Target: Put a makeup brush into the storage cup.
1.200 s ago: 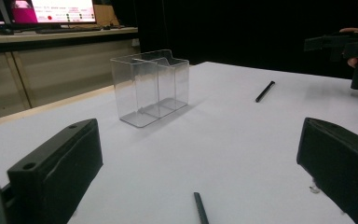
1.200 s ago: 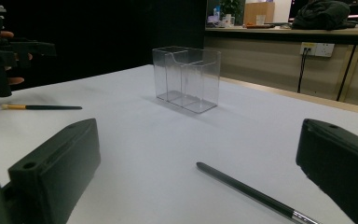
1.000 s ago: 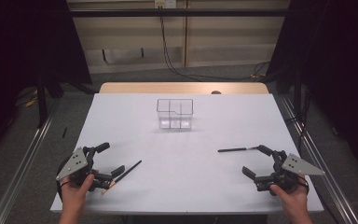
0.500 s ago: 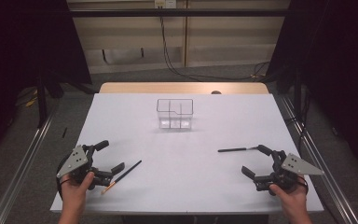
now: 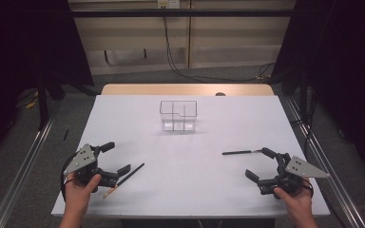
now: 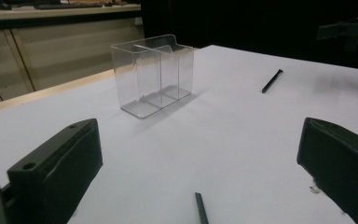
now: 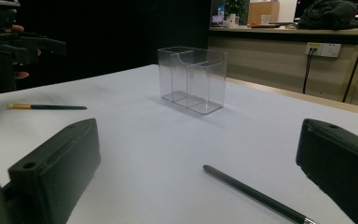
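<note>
A white table carries a clear plastic organizer with compartments, standing upright toward the far middle. Beyond the table's far edge a wooden strip runs left to right. Black cables hang down the far beige wall to the floor.

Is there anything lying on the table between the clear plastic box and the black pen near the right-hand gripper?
Nothing: the high view shows bare white table between the clear box and the black pen.
</note>
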### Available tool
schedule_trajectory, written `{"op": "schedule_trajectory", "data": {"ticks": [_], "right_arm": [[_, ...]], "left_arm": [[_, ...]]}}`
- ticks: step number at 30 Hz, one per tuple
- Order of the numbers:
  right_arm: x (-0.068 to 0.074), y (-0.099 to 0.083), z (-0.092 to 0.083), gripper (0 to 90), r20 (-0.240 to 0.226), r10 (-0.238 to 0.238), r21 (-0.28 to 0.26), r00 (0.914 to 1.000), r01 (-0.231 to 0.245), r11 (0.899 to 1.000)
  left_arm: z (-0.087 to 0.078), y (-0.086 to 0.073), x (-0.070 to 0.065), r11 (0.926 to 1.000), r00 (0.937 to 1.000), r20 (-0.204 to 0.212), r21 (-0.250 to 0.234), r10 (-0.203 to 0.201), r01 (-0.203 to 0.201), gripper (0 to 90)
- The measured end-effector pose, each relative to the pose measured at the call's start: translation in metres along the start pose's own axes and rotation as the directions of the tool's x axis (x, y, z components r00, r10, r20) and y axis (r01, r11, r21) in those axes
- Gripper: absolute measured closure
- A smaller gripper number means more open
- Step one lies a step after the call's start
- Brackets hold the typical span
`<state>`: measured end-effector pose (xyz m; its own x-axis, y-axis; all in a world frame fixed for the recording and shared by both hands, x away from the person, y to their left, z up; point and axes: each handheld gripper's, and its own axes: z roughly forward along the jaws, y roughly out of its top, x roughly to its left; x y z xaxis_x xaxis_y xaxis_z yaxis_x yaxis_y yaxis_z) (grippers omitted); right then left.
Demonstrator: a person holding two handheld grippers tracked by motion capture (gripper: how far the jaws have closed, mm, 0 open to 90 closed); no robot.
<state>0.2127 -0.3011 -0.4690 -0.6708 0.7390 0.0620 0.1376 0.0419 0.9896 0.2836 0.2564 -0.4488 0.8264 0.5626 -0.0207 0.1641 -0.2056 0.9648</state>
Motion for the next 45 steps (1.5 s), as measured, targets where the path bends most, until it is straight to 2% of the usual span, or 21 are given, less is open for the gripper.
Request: {"op": "schedule_trajectory", "data": {"ticks": [2, 4, 8, 9, 11, 16, 17, 20, 22, 24, 30, 32, 33, 34, 35, 36, 37, 38, 43, 45], "right_arm": [[0.001, 0.0, 0.001, 0.0, -0.007, -0.009, 0.004, 0.9999, 0.009, 1.0], [0.001, 0.0, 0.001, 0.0, -0.013, -0.013, 0.007, 0.9998, 0.013, 1.0], [0.001, 0.0, 0.0, 0.0, -0.013, -0.004, 0.005, 0.9999, 0.004, 1.0], [0.001, 0.0, 0.0, 0.0, -0.013, -0.005, 0.005, 0.9999, 0.005, 1.0], [0.0, 0.0, 0.001, 0.0, -0.014, -0.007, 0.005, 0.9999, 0.007, 1.0], [0.0, 0.0, 0.0, 0.0, -0.016, -0.006, 0.004, 0.9999, 0.006, 1.0], [0.0, 0.0, 0.0, 0.0, -0.016, -0.004, 0.004, 0.9999, 0.004, 1.0], [0.0, 0.0, -0.001, 0.0, -0.015, -0.004, 0.004, 0.9999, 0.004, 1.0], [0.0, 0.0, -0.001, 0.0, -0.011, -0.004, 0.005, 0.9999, 0.004, 1.0], [0.0, 0.0, -0.002, 0.0, -0.011, -0.005, 0.004, 0.9999, 0.005, 1.0], [0.001, 0.001, -0.002, 0.0, -0.011, -0.008, 0.007, 0.9999, 0.008, 1.0], [0.0, 0.001, -0.001, 0.0, -0.013, -0.009, 0.006, 0.9999, 0.009, 1.0], [0.0, 0.001, -0.001, 0.0, -0.012, -0.009, 0.007, 0.9999, 0.009, 1.0], [0.0, 0.001, -0.001, 0.0, -0.013, -0.008, 0.007, 0.9999, 0.009, 1.0], [0.0, 0.001, -0.001, 0.0, -0.013, -0.008, 0.008, 0.9999, 0.008, 1.0], [0.0, 0.001, -0.001, 0.0, -0.012, -0.007, 0.008, 0.9999, 0.007, 1.0], [0.0, 0.001, -0.001, 0.0, -0.012, -0.006, 0.009, 0.9999, 0.007, 1.0], [0.0, 0.001, -0.001, 0.0, -0.012, -0.007, 0.009, 0.9999, 0.007, 1.0], [0.0, 0.0, -0.001, 0.0, -0.016, -0.005, 0.014, 0.9999, 0.005, 1.0], [0.0, 0.0, -0.001, 0.0, -0.016, -0.006, 0.015, 0.9999, 0.006, 1.0]], "left_arm": [[0.001, 0.002, 0.0, 0.9995, 1.0, 0.002, 0.031, 0.007, -0.007, 0.0], [0.001, 0.003, 0.0, 0.9987, 1.0, 0.002, 0.05, -0.008, 0.008, 0.0], [0.002, 0.004, 0.001, 0.9931, 1.0, -0.007, 0.117, -0.005, 0.005, 0.0], [0.002, 0.004, 0.002, 0.9918, 0.9999, 0.002, 0.127, -0.015, 0.015, 0.0], [0.003, 0.005, 0.002, 0.9875, 0.9999, -0.005, 0.157, -0.013, 0.014, 0.0], [0.006, 0.011, 0.002, 0.9712, 0.9997, -0.017, 0.237, -0.019, 0.023, 0.0], [0.006, 0.012, 0.002, 0.9678, 0.9995, -0.011, 0.25, -0.029, 0.031, 0.0], [0.006, 0.014, 0.004, 0.9577, 0.9997, 0.0, 0.287, -0.024, 0.023, 0.0], [0.007, 0.015, 0.005, 0.9444, 0.9997, 0.006, 0.328, -0.023, 0.019, 0.0], [0.007, 0.016, 0.005, 0.9267, 0.9999, 0.01, 0.376, -0.013, 0.008, 0.0], [0.009, 0.022, 0.008, 0.898, 0.9994, 0.011, 0.439, -0.034, 0.026, 0.0], [0.009, 0.024, 0.009, 0.8859, 0.9994, 0.013, 0.463, -0.033, 0.023, 0.0], [0.01, 0.024, 0.009, 0.8772, 0.9995, 0.015, 0.48, -0.028, 0.017, 0.0], [0.01, 0.024, 0.009, 0.8772, 0.9995, 0.015, 0.48, -0.028, 0.017, 0.0], [0.011, 0.025, 0.01, 0.8611, 0.999, 0.015, 0.508, -0.041, 0.028, 0.0], [0.012, 0.025, 0.01, 0.8525, 0.9989, 0.013, 0.522, -0.046, 0.032, 0.0], [0.012, 0.025, 0.01, 0.8406, 0.9983, 0.012, 0.54, -0.056, 0.041, 0.0], [0.013, 0.025, 0.01, 0.8333, 0.9979, 0.007, 0.551, -0.065, 0.05, 0.0], [0.014, 0.025, 0.011, 0.7873, 0.9963, 0.019, 0.614, -0.084, 0.055, 0.0], [0.014, 0.025, 0.012, 0.7621, 0.996, 0.023, 0.645, -0.086, 0.051, 0.0]]}}
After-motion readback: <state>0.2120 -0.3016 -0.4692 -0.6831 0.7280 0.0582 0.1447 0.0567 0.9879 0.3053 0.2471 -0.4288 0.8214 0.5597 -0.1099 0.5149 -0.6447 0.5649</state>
